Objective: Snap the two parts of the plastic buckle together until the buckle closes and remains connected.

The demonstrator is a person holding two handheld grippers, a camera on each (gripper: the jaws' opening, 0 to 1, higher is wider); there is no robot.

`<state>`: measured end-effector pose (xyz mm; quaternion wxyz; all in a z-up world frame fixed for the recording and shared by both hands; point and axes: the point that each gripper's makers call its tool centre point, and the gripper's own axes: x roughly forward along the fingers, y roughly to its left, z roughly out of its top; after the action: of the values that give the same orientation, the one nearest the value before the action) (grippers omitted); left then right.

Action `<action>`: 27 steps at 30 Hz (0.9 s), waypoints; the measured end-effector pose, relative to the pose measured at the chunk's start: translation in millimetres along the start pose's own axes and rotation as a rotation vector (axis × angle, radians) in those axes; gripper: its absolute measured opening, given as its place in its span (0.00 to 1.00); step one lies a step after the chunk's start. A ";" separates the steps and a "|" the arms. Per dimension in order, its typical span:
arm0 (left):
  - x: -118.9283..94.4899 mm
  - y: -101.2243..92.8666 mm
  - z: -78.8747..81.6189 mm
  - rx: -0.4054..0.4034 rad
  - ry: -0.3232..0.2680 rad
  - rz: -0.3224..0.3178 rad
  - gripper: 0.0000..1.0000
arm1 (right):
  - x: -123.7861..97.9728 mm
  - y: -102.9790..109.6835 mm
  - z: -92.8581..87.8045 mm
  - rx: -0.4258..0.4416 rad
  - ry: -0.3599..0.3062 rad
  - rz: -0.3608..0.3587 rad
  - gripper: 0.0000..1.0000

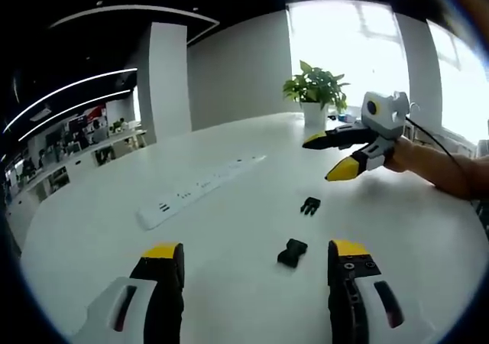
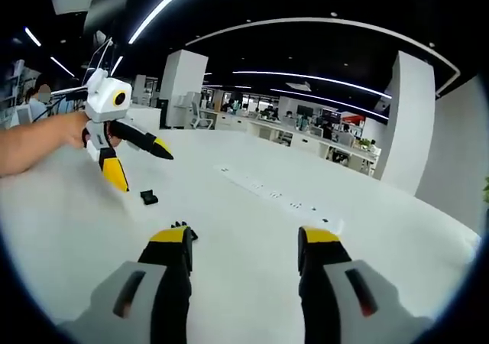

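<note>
Two black buckle parts lie apart on the white table (image 1: 92, 229). The blocky part (image 1: 292, 252) sits just ahead of my left gripper (image 1: 256, 251), between its wide-open jaws and nearer the right one. A pronged part (image 1: 309, 205) lies a little farther off. My right gripper (image 1: 327, 157), held in a hand, hovers open above and beyond both parts. In the right gripper view, my right gripper (image 2: 244, 237) is open and holds nothing. The pronged part (image 2: 186, 229) peeks out beside its left jaw. The blocky part (image 2: 149, 198) lies under the open left gripper (image 2: 141, 167).
A long white power strip (image 1: 199, 187) (image 2: 267, 191) lies on the table left of the parts. A potted plant (image 1: 315, 88) stands at the far edge by the windows. Office desks and a white pillar (image 2: 179, 84) lie beyond the table.
</note>
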<state>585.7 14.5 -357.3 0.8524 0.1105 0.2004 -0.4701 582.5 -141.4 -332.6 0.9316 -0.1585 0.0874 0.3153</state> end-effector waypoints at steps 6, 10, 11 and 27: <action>0.2 -1.3 2.2 0.027 -0.013 -0.015 0.78 | 3.2 2.8 7.6 0.030 -0.040 0.049 0.56; 0.5 0.2 -2.2 0.026 -0.006 -0.020 0.78 | 4.0 3.0 5.3 0.016 -0.042 0.056 0.53; 0.5 0.7 -2.6 0.024 -0.006 -0.020 0.78 | 4.2 4.5 3.9 0.017 -0.040 0.064 0.53; 5.1 -1.4 -5.6 0.049 -0.011 -0.054 0.74 | 8.0 29.3 -0.2 -0.037 -0.029 0.178 0.45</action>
<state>585.6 12.0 -364.6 0.8374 0.1235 0.1872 -0.4985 570.8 -115.0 -341.9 0.8979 -0.1629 0.0818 0.4007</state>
